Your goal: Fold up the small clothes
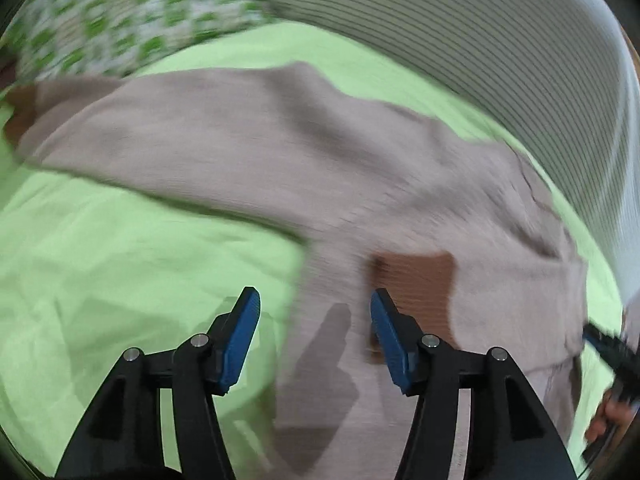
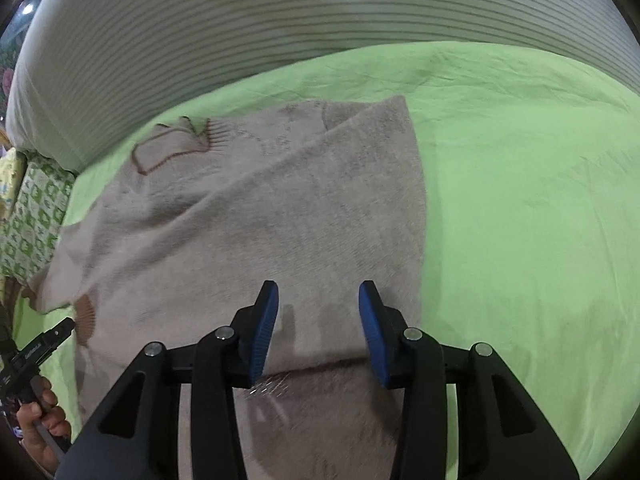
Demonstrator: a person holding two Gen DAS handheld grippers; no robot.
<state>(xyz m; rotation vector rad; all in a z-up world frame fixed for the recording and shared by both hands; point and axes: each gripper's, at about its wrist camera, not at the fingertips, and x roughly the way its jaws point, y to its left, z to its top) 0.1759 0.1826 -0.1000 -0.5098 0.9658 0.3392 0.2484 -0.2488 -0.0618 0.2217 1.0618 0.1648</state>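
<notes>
The beige sweater [image 2: 240, 216] lies spread on the green sheet [image 2: 520, 200], one side folded over its body and a brown patch [image 1: 412, 276] showing. My left gripper [image 1: 316, 332] and right gripper [image 2: 318, 328] hover above it, both released and holding nothing. A striped pillow [image 2: 280, 20] and a green-patterned cloth [image 1: 120, 12] lie beyond.

Beige knit sweater spread on the bed

The sweater [image 2: 248, 216] is a fuzzy, pale beige-brown knit lying mostly flat on the green bedsheet [image 2: 520, 184]. One sleeve [image 2: 360, 184] is folded diagonally across the body, its edge running along the right side. A brown-outlined collar [image 2: 172, 148] sits at the far end, toward the striped pillow. In the blurred left wrist view a darker brown rectangular patch [image 1: 412, 280] shows on the fabric.
</notes>
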